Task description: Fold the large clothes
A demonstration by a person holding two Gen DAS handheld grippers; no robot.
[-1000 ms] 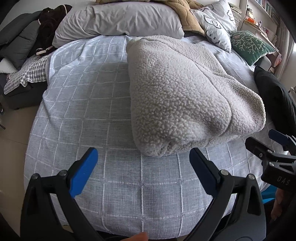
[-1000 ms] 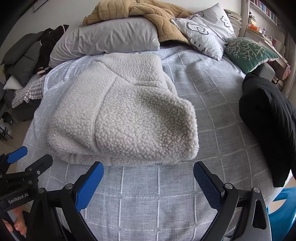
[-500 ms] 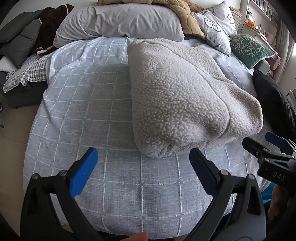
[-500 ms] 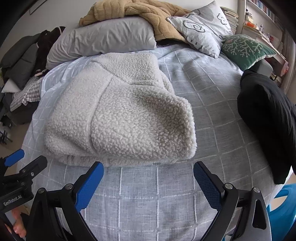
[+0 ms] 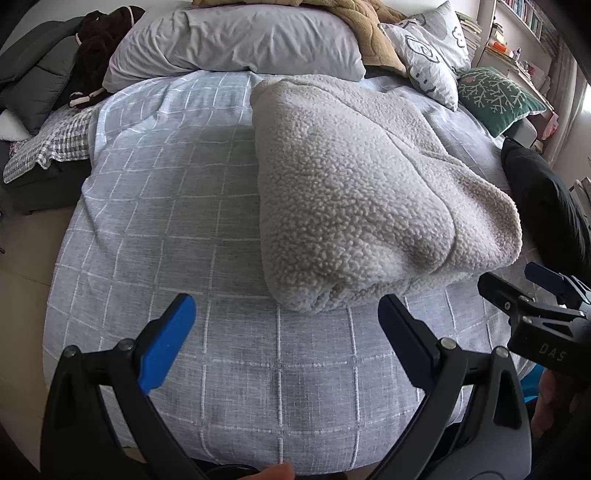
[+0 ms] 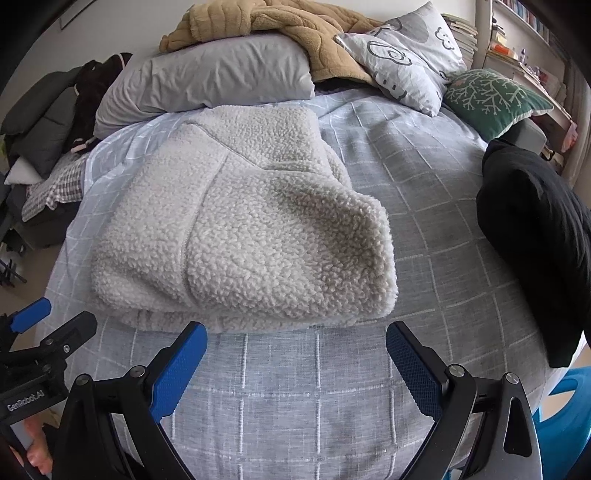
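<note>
A cream fleece garment (image 5: 362,192) lies folded into a thick rectangle on the grey checked bedspread (image 5: 177,229); it also shows in the right wrist view (image 6: 240,229). My left gripper (image 5: 286,317) is open and empty, just short of the garment's near left corner. My right gripper (image 6: 295,345) is open and empty, just short of the garment's near edge. Each gripper shows at the side of the other's view: the right one (image 5: 532,291) and the left one (image 6: 51,325).
Grey pillows (image 6: 207,81), a tan blanket (image 6: 280,26), a patterned pillow (image 6: 406,62) and a green cushion (image 6: 491,96) lie at the bed's head. A black garment (image 6: 535,221) lies at the right edge. Dark clothes (image 5: 48,81) are piled beside the bed's left.
Both grippers have drawn back slightly from the garment and stayed open. The folded garment has not moved.
</note>
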